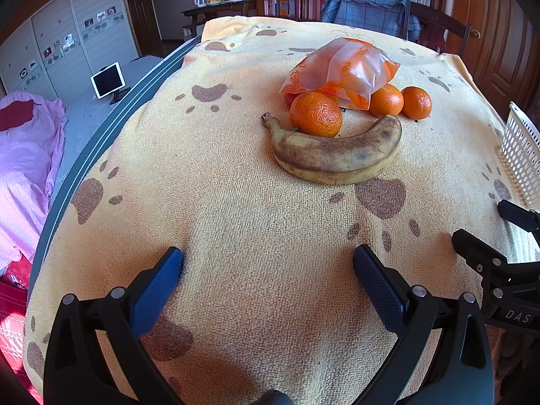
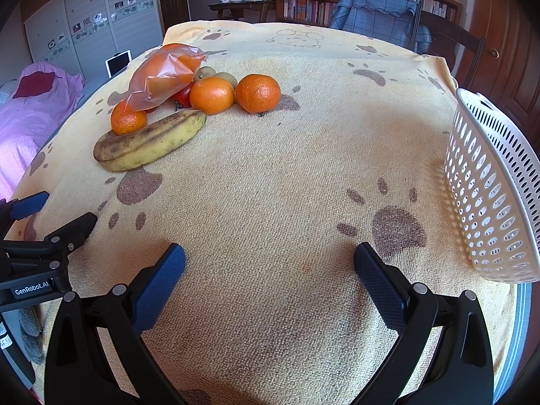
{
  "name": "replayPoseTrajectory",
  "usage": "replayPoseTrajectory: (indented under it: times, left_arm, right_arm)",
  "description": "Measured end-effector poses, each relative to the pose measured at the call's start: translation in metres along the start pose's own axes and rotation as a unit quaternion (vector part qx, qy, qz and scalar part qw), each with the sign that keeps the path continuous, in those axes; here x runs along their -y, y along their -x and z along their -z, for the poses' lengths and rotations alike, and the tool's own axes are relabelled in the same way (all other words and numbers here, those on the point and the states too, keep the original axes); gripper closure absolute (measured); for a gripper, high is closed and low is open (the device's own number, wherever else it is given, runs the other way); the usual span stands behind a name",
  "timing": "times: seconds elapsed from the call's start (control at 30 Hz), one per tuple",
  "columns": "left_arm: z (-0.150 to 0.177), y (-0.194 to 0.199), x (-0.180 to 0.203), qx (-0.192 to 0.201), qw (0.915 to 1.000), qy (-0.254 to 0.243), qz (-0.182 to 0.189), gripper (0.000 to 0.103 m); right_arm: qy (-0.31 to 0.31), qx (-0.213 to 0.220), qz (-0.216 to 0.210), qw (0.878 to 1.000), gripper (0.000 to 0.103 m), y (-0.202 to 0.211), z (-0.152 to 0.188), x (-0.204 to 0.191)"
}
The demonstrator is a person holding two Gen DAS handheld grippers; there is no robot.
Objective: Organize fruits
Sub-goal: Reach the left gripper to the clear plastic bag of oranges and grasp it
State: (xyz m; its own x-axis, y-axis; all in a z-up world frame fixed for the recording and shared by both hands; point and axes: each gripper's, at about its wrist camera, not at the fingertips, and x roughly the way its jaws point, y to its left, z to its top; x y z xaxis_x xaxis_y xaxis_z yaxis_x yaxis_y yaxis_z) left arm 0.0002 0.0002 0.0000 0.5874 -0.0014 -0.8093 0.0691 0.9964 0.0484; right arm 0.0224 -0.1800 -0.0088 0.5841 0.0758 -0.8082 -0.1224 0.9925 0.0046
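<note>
A spotted brown-yellow banana (image 1: pixel 335 155) (image 2: pixel 148 141) lies on the yellow paw-print cloth (image 1: pixel 236 202). Three oranges touch or flank it: one against its stem end (image 1: pixel 315 114) (image 2: pixel 128 118), two further right (image 1: pixel 386 100) (image 1: pixel 416 103) (image 2: pixel 212 95) (image 2: pixel 258 93). An orange plastic bag (image 1: pixel 341 69) (image 2: pixel 163 76) lies over more fruit; a red tomato (image 2: pixel 184 97) and two kiwis (image 2: pixel 204 72) show beside it. My left gripper (image 1: pixel 268 266) is open and empty, short of the banana. My right gripper (image 2: pixel 270 263) is open and empty, right of the fruit.
A white perforated basket (image 2: pixel 489 189) (image 1: pixel 521 155) stands at the table's right edge. A bed with pink bedding (image 1: pixel 23 155) and a tablet (image 1: pixel 108 79) lie to the left. A chair with a blue cover (image 2: pixel 378 13) and bookshelves stand behind the table.
</note>
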Motion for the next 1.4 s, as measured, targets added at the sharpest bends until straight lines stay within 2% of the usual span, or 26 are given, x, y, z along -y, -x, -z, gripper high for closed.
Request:
replayPoseTrajectory:
  times: [0.43, 0.63, 0.73, 0.93, 1.1, 1.23, 1.4]
  left_arm:
    - [-0.003, 0.000, -0.004, 0.001, 1.0000, 0.005, 0.002, 0.005]
    - [-0.011, 0.013, -0.011, 0.018, 0.9998, 0.011, 0.002, 0.005]
    - [-0.024, 0.025, -0.010, 0.036, 0.9994, 0.000, 0.002, 0.005]
    - [-0.066, 0.029, -0.001, 0.054, 0.9975, -0.019, 0.041, 0.005]
    - [-0.096, 0.018, 0.022, 0.065, 0.9935, -0.057, 0.073, 0.005]
    - [-0.114, 0.003, 0.035, 0.067, 0.9917, -0.083, 0.072, 0.005]
    - [-0.127, -0.023, 0.037, 0.047, 0.9928, -0.089, 0.065, 0.005]
  right_arm:
    - [0.000, -0.001, -0.001, 1.000, 0.002, 0.000, -0.001, 0.000]
    - [-0.001, 0.000, -0.004, 1.000, 0.002, 0.001, -0.001, 0.001]
    - [-0.002, 0.000, -0.005, 1.000, 0.002, 0.001, -0.001, 0.002]
    - [-0.004, 0.002, -0.010, 1.000, 0.002, 0.002, -0.001, 0.002]
    - [-0.027, 0.014, -0.042, 0.999, 0.002, 0.007, 0.000, 0.012]
    - [-0.050, 0.024, -0.070, 0.996, 0.002, 0.011, 0.000, 0.020]
    - [-0.051, 0.025, -0.073, 0.996, 0.002, 0.012, -0.001, 0.019]
